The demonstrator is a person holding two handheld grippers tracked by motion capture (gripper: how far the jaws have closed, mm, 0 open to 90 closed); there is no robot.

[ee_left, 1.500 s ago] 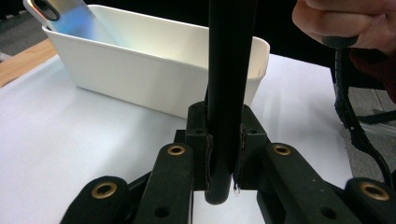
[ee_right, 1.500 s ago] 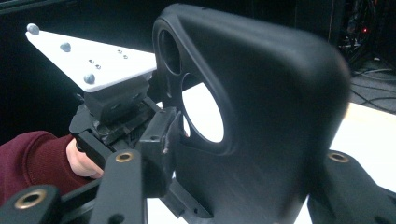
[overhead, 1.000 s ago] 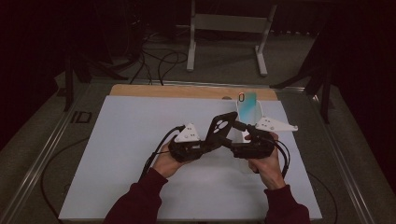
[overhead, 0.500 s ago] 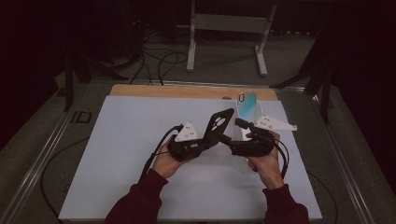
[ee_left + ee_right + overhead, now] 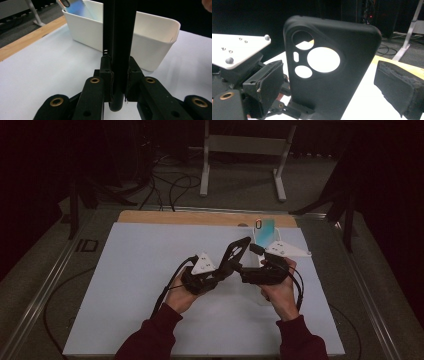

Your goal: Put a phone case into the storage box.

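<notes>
My left gripper (image 5: 226, 266) is shut on the bottom edge of a black phone case (image 5: 236, 251) and holds it upright above the white mat. In the left gripper view the case (image 5: 120, 37) stands edge-on between the closed jaws. In the right gripper view the case (image 5: 329, 72) shows its back with the round camera cut-outs. It stands between the wide-apart pads (image 5: 402, 85) of my right gripper (image 5: 334, 85), which is open and touches nothing. In the high view the right gripper (image 5: 248, 268) sits just right of the case.
A white bin (image 5: 256, 239) lies behind and under my right hand, long side toward me in the left gripper view (image 5: 150, 42). A blue-green phone (image 5: 265, 227) leans in its far end. A wooden strip (image 5: 200, 218) edges the mat's far side.
The right gripper has edged left, closer around the case. The left gripper still holds the case, raised and tilted slightly differently.
</notes>
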